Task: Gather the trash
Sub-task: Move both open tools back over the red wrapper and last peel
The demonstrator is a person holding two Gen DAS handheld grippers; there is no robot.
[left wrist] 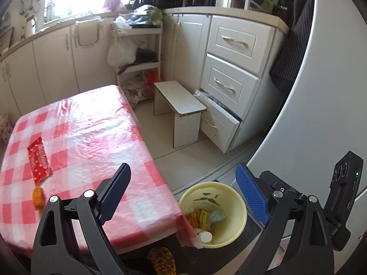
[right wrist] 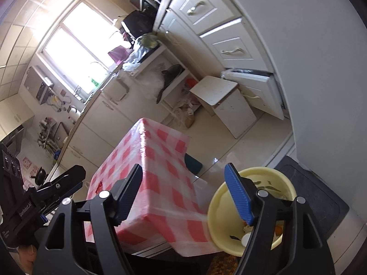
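On the table (left wrist: 96, 123), a red wrapper (left wrist: 39, 160) (left wrist view only).

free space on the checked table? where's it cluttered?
Table: bare from the far edge to the near-right corner by the yellow bin. Only the left side is occupied: red wrapper, orange piece. The bin already holds scraps.

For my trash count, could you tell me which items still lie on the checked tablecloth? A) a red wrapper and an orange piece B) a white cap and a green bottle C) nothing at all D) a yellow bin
A: the left wrist view shows a red wrapper and an orange piece on the tablecloth; the bin stands beside the table.
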